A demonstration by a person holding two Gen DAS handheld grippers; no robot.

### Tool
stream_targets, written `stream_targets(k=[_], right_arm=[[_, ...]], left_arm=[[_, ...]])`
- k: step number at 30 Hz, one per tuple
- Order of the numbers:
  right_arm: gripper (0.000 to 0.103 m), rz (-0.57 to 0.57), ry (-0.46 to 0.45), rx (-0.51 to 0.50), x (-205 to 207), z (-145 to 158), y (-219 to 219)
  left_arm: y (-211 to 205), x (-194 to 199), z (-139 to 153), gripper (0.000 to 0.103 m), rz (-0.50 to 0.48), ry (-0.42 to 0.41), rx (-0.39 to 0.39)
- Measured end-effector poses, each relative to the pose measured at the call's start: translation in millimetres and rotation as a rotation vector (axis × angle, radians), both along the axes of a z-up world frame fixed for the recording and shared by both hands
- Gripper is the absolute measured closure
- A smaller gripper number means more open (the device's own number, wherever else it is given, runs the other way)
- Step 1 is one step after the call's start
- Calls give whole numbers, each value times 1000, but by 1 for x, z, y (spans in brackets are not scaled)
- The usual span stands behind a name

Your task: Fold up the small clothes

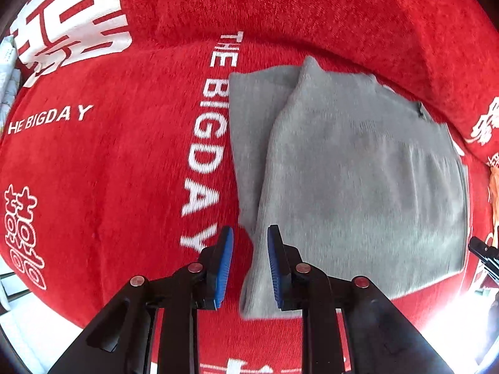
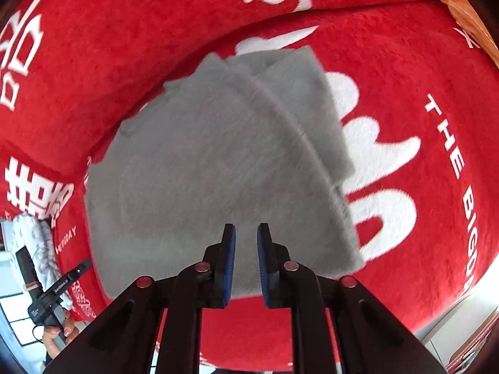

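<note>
A grey knitted garment [image 1: 358, 171] lies partly folded on a red cover with white lettering [image 1: 124, 162]. Its sleeves are folded inward over the body. My left gripper [image 1: 250, 233] is open and empty, hovering over the garment's near left corner, where a sleeve end shows between the blue pads. In the right wrist view the same garment [image 2: 202, 171] fills the middle. My right gripper [image 2: 246, 229] is open and empty above the garment's near edge. The left gripper's tool [image 2: 53, 293] shows at the lower left of that view, held by a hand.
The red cover [image 2: 405, 78] rises into a backrest behind the garment. An orange item [image 2: 467, 15] lies at the far right. A white patterned cloth [image 2: 37, 240] lies at the left edge. The right gripper's tip [image 1: 485, 254] shows at the right edge of the left wrist view.
</note>
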State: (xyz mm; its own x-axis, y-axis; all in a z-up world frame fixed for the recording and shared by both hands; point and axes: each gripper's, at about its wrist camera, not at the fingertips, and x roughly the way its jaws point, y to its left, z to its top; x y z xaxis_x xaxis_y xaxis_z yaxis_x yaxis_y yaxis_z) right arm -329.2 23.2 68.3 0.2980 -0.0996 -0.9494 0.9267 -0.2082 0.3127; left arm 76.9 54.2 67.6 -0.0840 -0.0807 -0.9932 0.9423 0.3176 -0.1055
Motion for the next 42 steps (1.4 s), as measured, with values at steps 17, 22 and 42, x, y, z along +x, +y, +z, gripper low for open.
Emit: stream_targets(k=[17,22,42], right_arm=[[29,176,31,23,80,1,13],[6,260,105,-66,101,9,18],[0,207,-91,83,131,-25,48]], left_arm=[[19,-6,16,3,-45,-82,10],[22,-10,16,0,-47,-79,12],[31,-2,2,0,-72,-78,80]])
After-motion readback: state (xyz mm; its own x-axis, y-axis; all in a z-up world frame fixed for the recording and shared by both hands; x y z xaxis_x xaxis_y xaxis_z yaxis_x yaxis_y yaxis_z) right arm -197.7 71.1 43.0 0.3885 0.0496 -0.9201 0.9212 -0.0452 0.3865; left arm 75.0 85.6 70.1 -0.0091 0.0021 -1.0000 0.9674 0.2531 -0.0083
